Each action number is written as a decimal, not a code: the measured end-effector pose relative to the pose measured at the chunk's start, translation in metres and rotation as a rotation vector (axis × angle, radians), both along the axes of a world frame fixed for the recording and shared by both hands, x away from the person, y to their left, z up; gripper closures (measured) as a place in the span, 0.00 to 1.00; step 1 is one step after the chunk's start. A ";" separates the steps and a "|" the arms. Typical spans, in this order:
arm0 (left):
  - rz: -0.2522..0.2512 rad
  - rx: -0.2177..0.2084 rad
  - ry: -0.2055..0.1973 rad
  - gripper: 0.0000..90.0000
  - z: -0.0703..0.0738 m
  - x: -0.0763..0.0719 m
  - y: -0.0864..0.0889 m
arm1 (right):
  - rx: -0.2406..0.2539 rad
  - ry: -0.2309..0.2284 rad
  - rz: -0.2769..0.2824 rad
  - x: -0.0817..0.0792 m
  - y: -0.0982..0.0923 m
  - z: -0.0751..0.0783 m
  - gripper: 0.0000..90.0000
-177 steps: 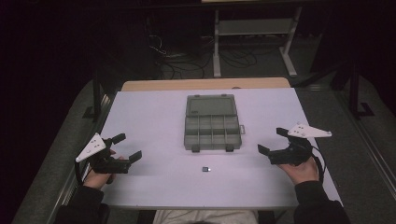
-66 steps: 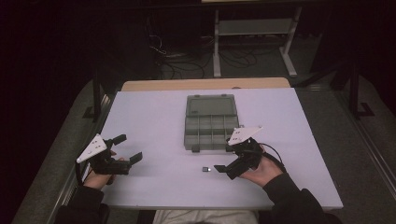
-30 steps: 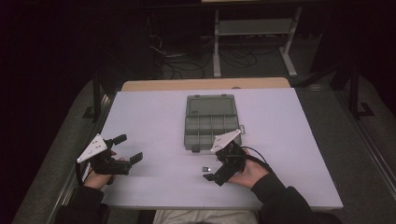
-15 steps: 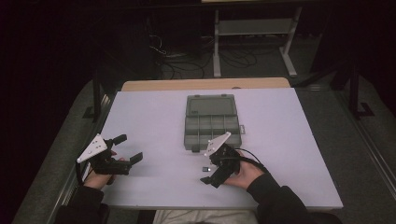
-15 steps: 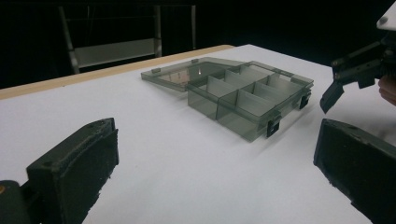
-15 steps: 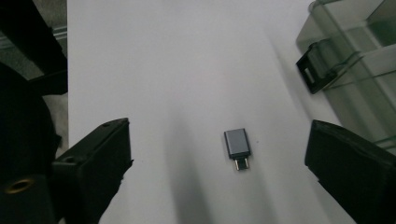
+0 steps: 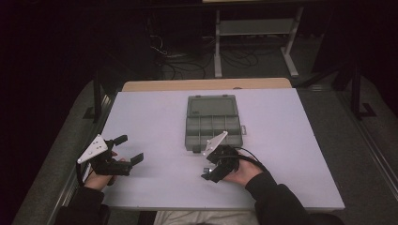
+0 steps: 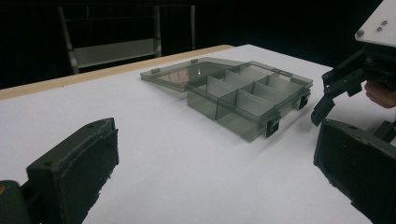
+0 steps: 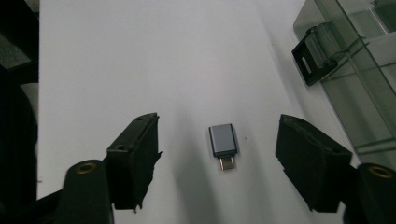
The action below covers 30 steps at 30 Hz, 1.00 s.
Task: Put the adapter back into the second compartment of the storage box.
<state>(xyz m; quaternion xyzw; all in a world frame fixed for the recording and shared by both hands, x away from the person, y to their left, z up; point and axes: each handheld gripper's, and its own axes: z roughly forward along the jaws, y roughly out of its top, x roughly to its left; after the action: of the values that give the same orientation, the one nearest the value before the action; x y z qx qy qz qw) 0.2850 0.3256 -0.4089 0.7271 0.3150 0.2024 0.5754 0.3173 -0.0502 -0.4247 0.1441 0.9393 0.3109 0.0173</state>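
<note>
In the right gripper view, a small grey USB-C adapter (image 9: 223,144) lies on the white table (image 9: 116,60), at centre frame between the jaws of the right gripper (image 9: 229,163). These have just been closing, yet neither pad touches it. At upper right sits the open compartment box (image 9: 359,70). In the high view's lower left, the left gripper (image 7: 126,149) rests released, holding nothing.

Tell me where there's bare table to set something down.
Bare table runs right of the organizer box, and wide between the box and the left gripper. It is crowded just before the box, where the right gripper straddles the small adapter.
</note>
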 end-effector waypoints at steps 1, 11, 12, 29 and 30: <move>0.000 0.000 0.000 0.00 0.000 0.000 0.000 | -0.002 -0.002 0.002 0.001 0.001 -0.001 0.36; -0.001 0.000 -0.001 0.00 0.000 0.000 0.000 | -0.032 -0.012 0.032 0.003 0.005 -0.008 0.50; -0.001 0.000 0.000 0.00 0.000 0.000 0.000 | -0.031 -0.009 0.031 0.003 0.005 -0.008 0.52; -0.003 0.002 -0.001 0.00 0.000 0.000 0.000 | -0.050 -0.032 0.037 0.005 0.008 -0.010 0.82; -0.003 0.002 -0.001 0.00 0.000 0.000 0.000 | -0.051 -0.034 0.035 0.005 0.008 -0.010 0.82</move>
<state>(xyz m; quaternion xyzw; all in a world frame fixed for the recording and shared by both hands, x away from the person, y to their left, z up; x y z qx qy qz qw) 0.2851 0.3254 -0.4088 0.7282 0.3132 0.2022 0.5751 0.3220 -0.0422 -0.4348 0.1220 0.9489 0.2894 0.0317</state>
